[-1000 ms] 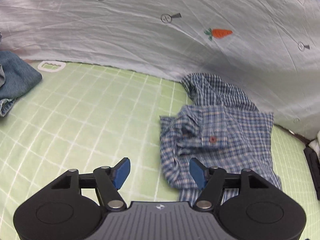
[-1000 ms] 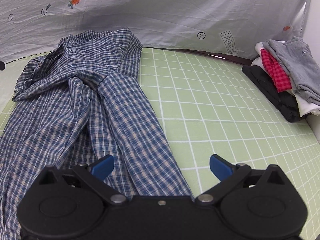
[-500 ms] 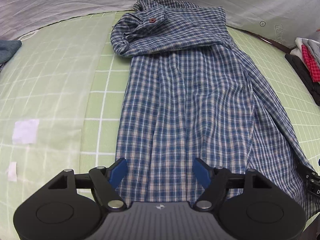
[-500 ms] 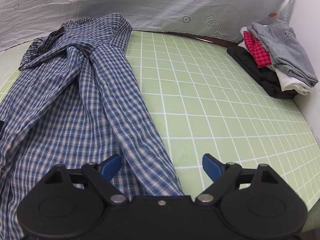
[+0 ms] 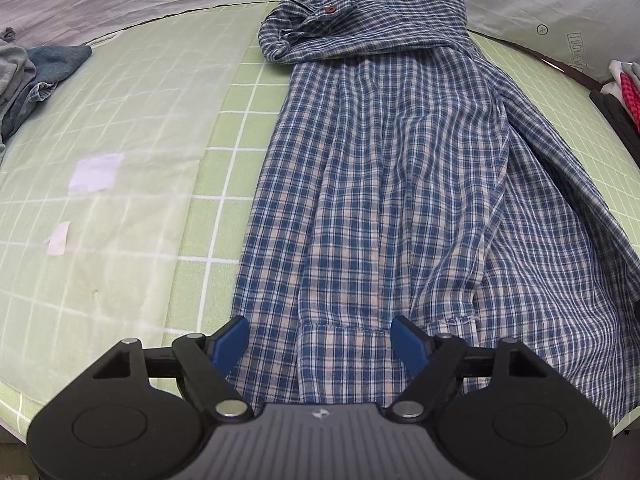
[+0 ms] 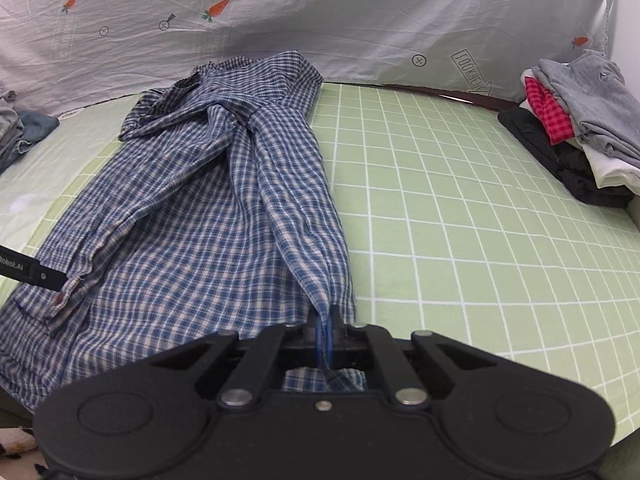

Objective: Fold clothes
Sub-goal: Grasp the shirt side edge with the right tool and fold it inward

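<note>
A blue and white plaid shirt [image 5: 380, 184] lies lengthwise on the green grid mat [image 5: 120, 128], collar at the far end. My left gripper [image 5: 322, 342] is open, its blue fingers either side of the shirt's near hem and a cuff. In the right wrist view the shirt [image 6: 200, 208] stretches away from me. My right gripper [image 6: 326, 334] is shut on the shirt's near right edge, with cloth pinched between the blue pads. The left gripper's finger [image 6: 32, 272] shows at that view's left edge, by a buttoned cuff.
A stack of folded clothes [image 6: 576, 128], grey, red check, white and black, sits at the mat's right edge. Denim and grey clothes [image 5: 28, 76] lie at the far left. A grey printed sheet [image 6: 320, 20] hangs behind. Paper scraps [image 5: 94, 170] lie on the mat.
My right gripper has closed on the shirt's near right edge. My left gripper has swung from the collar end to the near hem and stays open.
</note>
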Tool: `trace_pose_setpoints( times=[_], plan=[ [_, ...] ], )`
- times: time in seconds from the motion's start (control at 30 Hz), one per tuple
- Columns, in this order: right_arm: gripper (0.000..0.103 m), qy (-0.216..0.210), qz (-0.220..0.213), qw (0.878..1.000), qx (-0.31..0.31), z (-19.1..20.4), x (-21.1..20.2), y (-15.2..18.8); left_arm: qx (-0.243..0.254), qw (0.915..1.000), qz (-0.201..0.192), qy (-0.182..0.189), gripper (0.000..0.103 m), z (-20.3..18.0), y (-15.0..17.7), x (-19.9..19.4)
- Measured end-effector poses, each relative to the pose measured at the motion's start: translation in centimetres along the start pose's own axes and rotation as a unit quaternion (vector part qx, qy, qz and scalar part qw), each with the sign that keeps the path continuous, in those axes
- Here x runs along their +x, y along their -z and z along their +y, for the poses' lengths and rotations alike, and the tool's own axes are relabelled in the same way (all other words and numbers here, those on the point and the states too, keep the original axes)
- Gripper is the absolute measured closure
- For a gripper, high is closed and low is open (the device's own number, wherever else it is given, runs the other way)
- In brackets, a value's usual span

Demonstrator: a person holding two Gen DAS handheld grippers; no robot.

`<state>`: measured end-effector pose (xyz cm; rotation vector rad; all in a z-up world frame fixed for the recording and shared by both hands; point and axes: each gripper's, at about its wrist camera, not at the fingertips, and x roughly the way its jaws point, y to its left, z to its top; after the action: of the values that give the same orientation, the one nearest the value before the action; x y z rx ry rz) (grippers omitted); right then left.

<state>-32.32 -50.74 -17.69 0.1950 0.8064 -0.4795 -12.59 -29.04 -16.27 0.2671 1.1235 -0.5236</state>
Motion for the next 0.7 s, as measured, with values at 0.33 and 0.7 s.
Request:
trace_pose_setpoints(
  times=[0.33, 0.7],
  plan=[
    [0.101, -0.137, -0.024, 0.981, 0.137, 0.1, -1.1, -0.8, 0.019, 0.9997, 0.011, 0.007, 0.024, 0.4, 0.9, -0.8],
    [0.101, -0.188, 0.016, 0.969, 0.159, 4.1, 0.7, -0.6, 0.062, 0.9978, 0.021, 0.010, 0.024, 2.0, 1.8, -1.7]
  ],
)
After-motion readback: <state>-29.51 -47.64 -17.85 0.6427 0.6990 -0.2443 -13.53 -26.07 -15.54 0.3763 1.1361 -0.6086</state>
